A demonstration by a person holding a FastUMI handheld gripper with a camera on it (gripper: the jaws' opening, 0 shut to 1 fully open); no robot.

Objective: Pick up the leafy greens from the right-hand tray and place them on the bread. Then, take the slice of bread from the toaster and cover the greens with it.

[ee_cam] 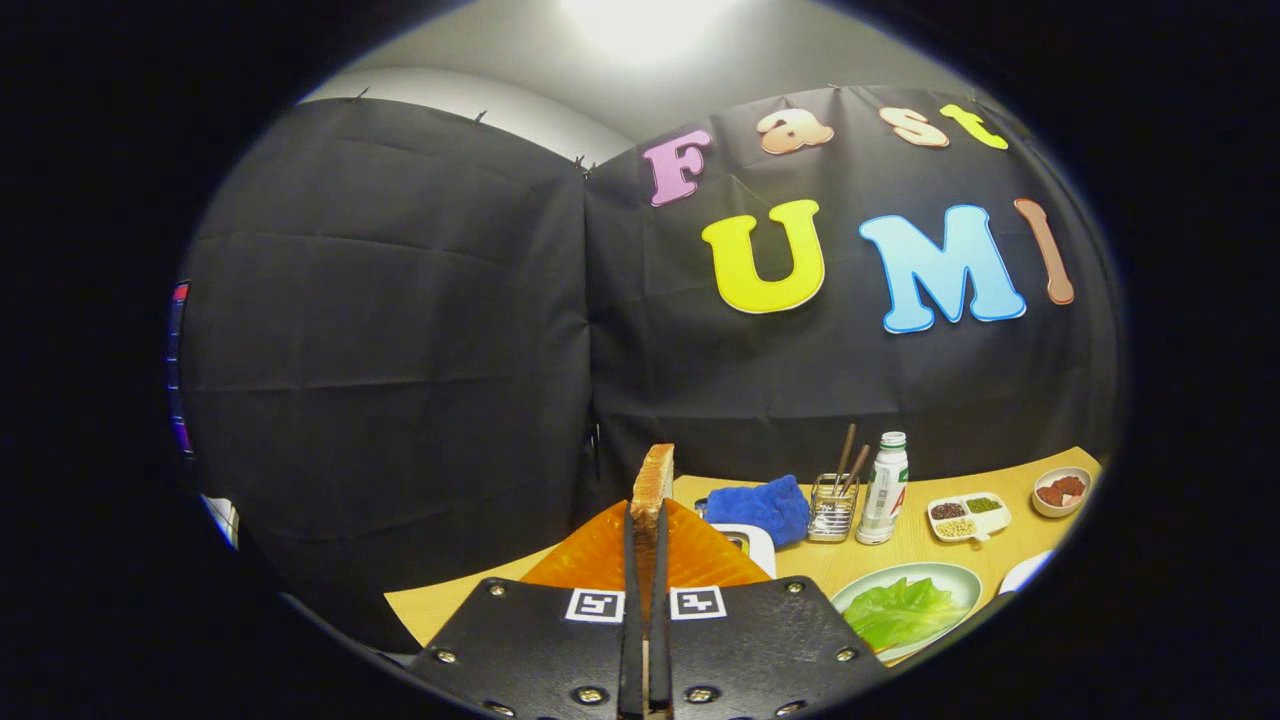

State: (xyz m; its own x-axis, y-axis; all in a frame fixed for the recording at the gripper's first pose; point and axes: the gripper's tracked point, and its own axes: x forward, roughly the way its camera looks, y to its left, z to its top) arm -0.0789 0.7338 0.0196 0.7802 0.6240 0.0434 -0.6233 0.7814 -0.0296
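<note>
In the gripper view, the gripper (645,560) is seen with its jaws drawn almost together, and a slice of bread (653,487) is clamped edge-on between them, both fingers (630,600) pressing on its sides. The slice is held upright, its browned crust rising beyond the fingertips toward twelve o'clock. Only the thin edge of the slice is presented, so its faces cannot be made out, and its lower part is hidden between the jaws.

Behind the slice an orange, ribbed object (600,555) is partly covered by the jaws; what it is cannot be told. Just at one o'clock from the fingertips a white appliance (748,545) is half hidden, and a blue cloth (765,505) is laid beside it.

The leafy greens (900,612) are seen on a pale green plate (960,578) at three o'clock from the jaws, near the desk's front edge; the plate's lower rim is cut off. Further back on the desk (1010,550), from one to two o'clock, a holder with chopsticks (832,505), a white bottle (886,488), a divided dish of beans (967,515) and a small bowl (1061,490) are ranged near the far edge, well apart from the jaws. Bare desk is left between the plate and that row.
</note>
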